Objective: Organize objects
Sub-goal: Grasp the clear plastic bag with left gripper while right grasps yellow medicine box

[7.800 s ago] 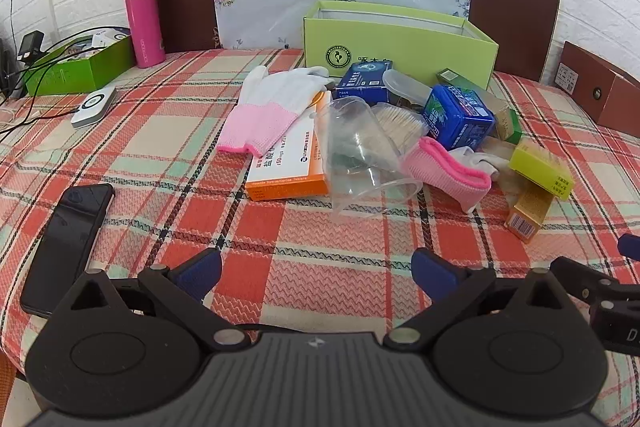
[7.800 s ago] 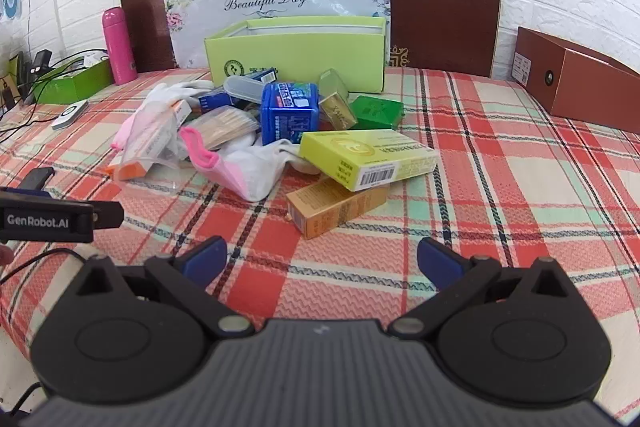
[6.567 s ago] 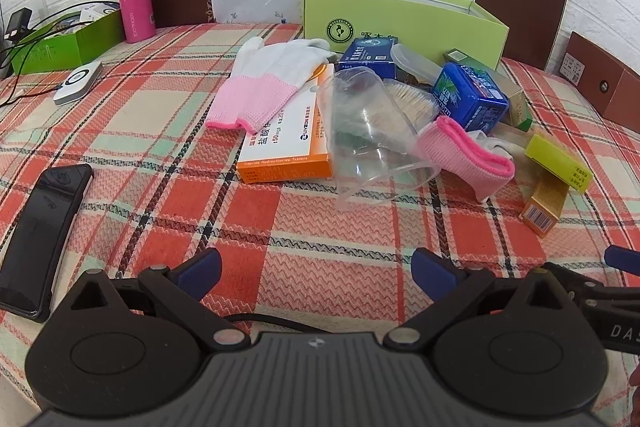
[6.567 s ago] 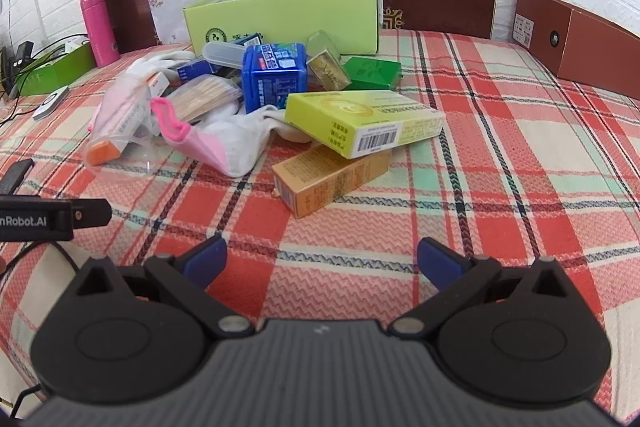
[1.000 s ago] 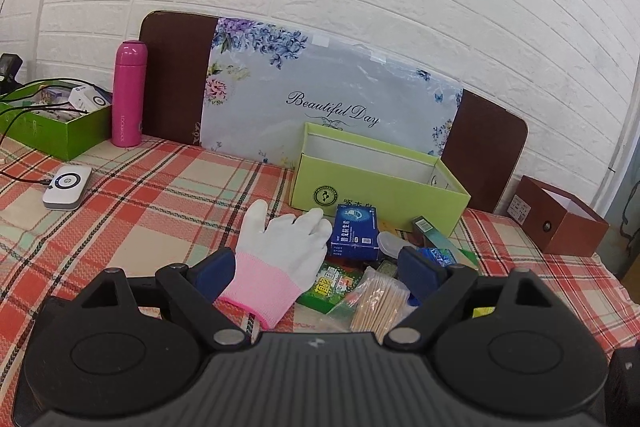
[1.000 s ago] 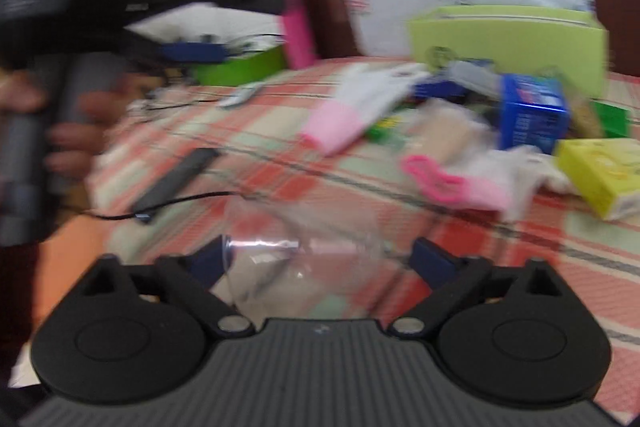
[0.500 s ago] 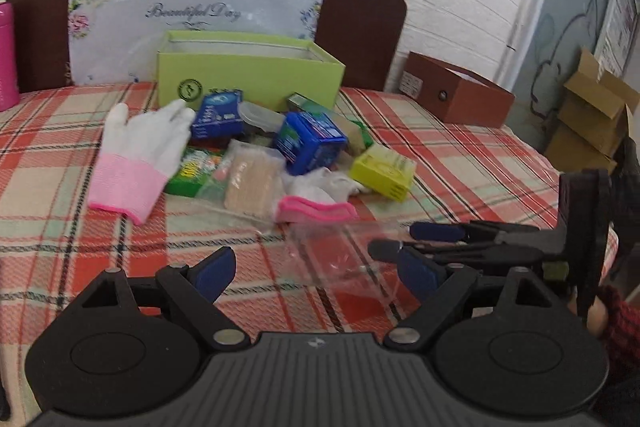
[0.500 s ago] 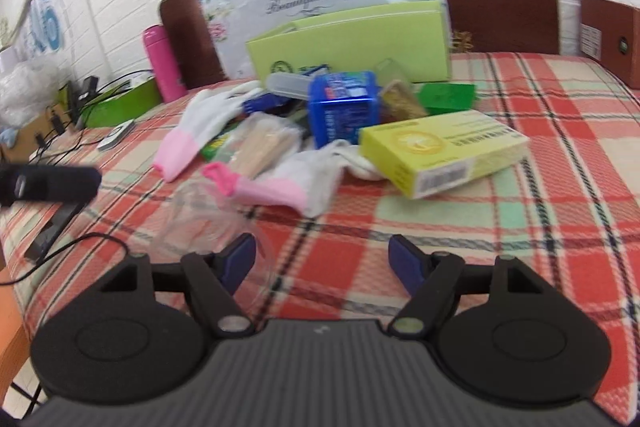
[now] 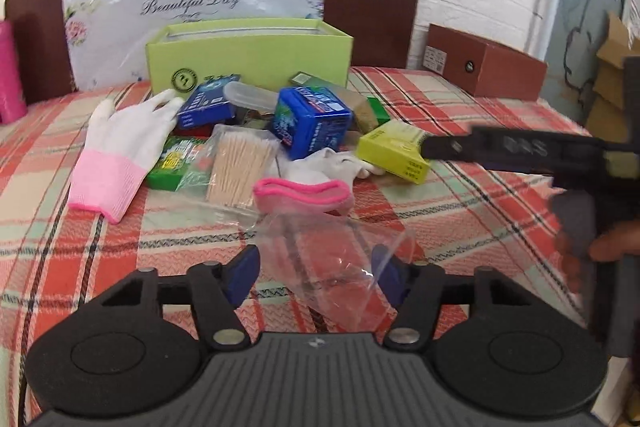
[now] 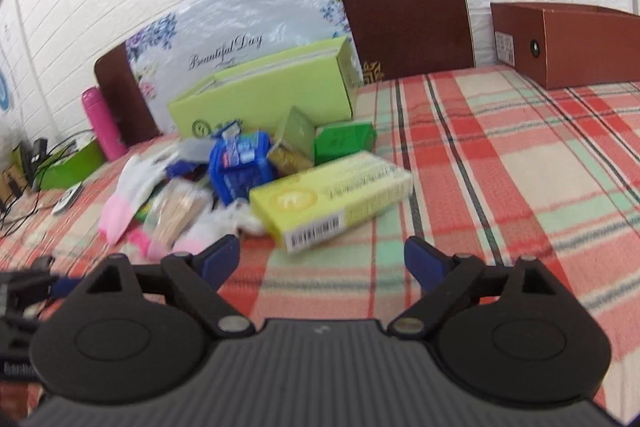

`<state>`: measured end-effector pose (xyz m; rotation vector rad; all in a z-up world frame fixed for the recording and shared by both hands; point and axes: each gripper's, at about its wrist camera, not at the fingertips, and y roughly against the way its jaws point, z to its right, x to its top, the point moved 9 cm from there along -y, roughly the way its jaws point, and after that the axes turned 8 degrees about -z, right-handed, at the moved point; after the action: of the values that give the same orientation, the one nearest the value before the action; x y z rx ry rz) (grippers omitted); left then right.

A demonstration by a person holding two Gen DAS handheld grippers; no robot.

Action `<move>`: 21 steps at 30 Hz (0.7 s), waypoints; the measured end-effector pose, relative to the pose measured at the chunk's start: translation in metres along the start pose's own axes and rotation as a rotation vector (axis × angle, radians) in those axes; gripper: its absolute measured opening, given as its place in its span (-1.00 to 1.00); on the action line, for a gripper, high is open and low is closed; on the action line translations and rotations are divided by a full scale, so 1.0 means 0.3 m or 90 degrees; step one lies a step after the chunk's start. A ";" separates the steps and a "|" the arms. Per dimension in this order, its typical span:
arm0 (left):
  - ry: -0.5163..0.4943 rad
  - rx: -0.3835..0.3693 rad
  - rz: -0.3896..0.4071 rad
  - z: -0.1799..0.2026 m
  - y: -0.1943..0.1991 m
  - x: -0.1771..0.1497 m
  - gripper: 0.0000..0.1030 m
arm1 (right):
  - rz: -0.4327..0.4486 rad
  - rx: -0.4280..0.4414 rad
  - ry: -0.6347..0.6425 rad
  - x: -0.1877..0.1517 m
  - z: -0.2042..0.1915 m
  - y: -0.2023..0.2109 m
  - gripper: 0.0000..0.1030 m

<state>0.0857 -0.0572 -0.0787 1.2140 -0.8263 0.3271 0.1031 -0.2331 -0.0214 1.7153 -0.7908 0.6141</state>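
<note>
Clear plastic cup [image 9: 332, 267] sat between the left gripper [image 9: 318, 277] fingers, just closing onto it; right gripper [image 10: 322, 261], just opened wide, held nothing. Handover step; next, carry it boxward.

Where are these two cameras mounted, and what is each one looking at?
Left wrist: on the left gripper, facing the green box; a clear cup sits between its fingers, the right gripper and a hand alongside.
Right wrist: on the right gripper, jaws open, facing the yellow carton.
Shared: box, carton, blue box, plaid cloth.
</note>
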 end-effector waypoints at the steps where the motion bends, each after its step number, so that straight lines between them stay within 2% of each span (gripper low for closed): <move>1: 0.011 0.000 0.000 -0.009 0.005 0.000 0.05 | 0.007 -0.009 -0.012 0.026 -0.006 -0.032 1.00; 4: 0.029 0.010 -0.003 -0.029 0.012 -0.003 -0.21 | 0.007 -0.056 -0.039 0.081 -0.013 -0.151 1.00; 7: 0.042 0.010 -0.016 -0.043 -0.002 -0.010 -0.28 | -0.022 -0.124 -0.013 0.083 -0.010 -0.249 1.00; 8: 0.045 0.010 -0.019 -0.049 -0.006 -0.012 -0.32 | -0.024 -0.131 0.003 0.071 -0.008 -0.251 0.98; 10: 0.058 0.003 -0.026 -0.063 -0.017 -0.016 -0.58 | -0.026 -0.123 0.023 0.036 0.006 -0.218 0.91; 12: 0.077 -0.013 -0.036 -0.073 -0.032 -0.018 -0.68 | -0.041 -0.135 0.034 -0.010 0.050 -0.174 0.88; 15: 0.079 -0.022 -0.040 -0.065 -0.045 -0.022 -0.68 | -0.039 -0.124 -0.003 -0.050 0.143 -0.090 0.87; 17: 0.078 -0.023 -0.041 -0.059 -0.050 -0.026 -0.68 | -0.039 -0.142 -0.003 -0.055 0.181 -0.047 0.78; 21: 0.082 -0.020 -0.043 -0.058 -0.051 -0.028 -0.67 | -0.021 -0.117 0.026 -0.040 0.164 -0.026 0.76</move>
<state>0.0964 -0.0448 -0.0973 1.1766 -0.6757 0.3334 0.1017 -0.2768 -0.0485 1.5410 -0.7645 0.5357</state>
